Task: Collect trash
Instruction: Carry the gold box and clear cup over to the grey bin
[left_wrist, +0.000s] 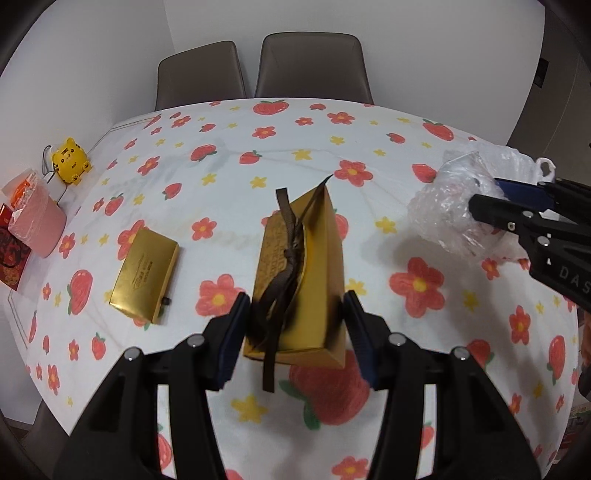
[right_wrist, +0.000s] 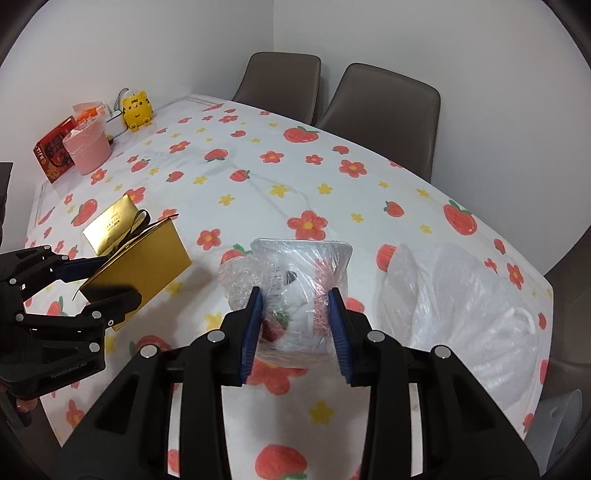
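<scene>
Two loads ride above the desk (left_wrist: 369, 155): the left gripper (left_wrist: 295, 334) clamps a ribboned gold box (left_wrist: 306, 273) that could tip out, while the right gripper (right_wrist: 295, 325) pinches a slippery clear plastic packet (right_wrist: 295, 280).

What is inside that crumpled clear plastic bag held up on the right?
Through the crumpled clear plastic bag show red print, white paper and a strawberry picture; the rest is hidden by folds and glare.

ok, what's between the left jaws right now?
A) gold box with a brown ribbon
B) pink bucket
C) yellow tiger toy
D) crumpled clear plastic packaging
A: the left gripper has its jaws on both sides of the gold box with a brown ribbon, lifted off the table; the clear plastic packaging sits in the right gripper.
</scene>
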